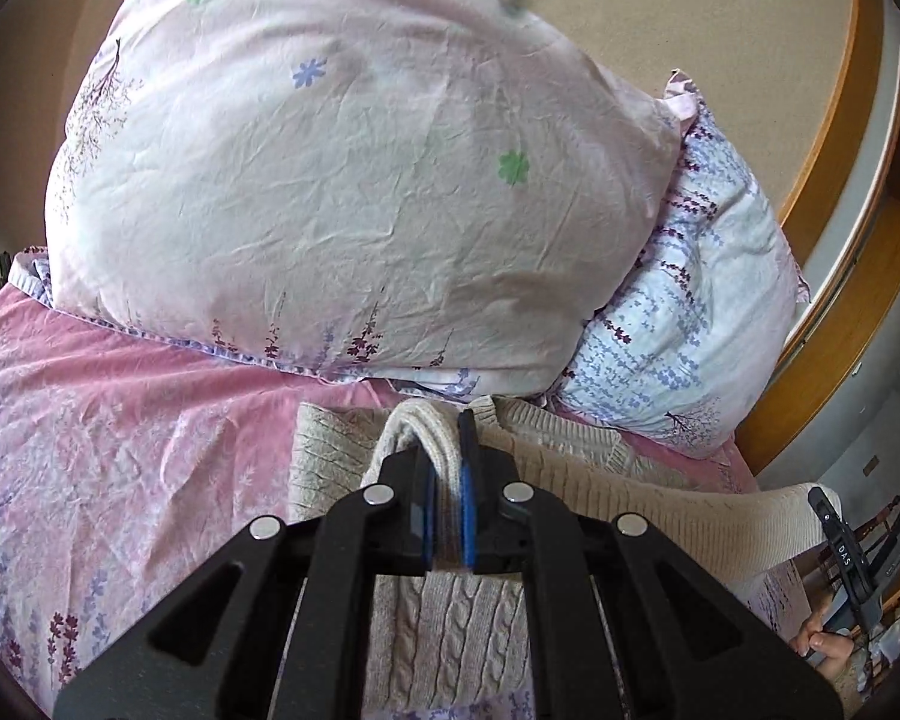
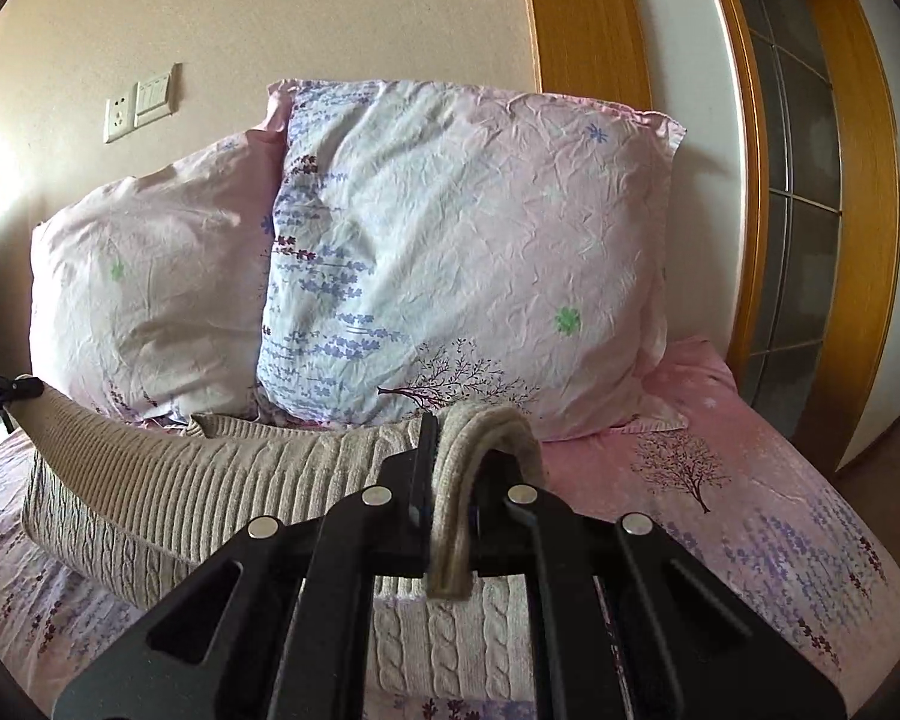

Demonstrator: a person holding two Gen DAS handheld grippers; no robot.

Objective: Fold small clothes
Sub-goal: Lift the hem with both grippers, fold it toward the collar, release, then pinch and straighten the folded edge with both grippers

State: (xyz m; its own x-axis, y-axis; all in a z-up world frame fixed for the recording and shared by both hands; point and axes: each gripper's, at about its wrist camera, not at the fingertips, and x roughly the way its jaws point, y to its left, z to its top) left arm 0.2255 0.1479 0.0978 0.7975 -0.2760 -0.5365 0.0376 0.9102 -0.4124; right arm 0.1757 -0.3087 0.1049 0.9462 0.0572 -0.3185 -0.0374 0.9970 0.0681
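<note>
Cable-knit sweater [image 2: 222, 480], beige, lies on the bed [image 2: 720, 516] in front of the pillows [image 2: 462, 264]. Left gripper [image 1: 447, 480] & right gripper [image 2: 453, 480] are each clamped on a bunched bit of its ribbed edge, lifted w/ the span btwn them sagging. Risk: thick knit could slip from the pads if pulled unevenly, or the fold lands crooked b/c the body drags on the sheet.

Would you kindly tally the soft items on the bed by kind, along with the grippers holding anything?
Pillows: 2, a pale pink pillow and a lavender-print pillow
Sweaters: 1, a beige cable-knit sweater
Grippers: 2, the left gripper and the right gripper, each shut on the sweater's edge
Total: 5
</note>
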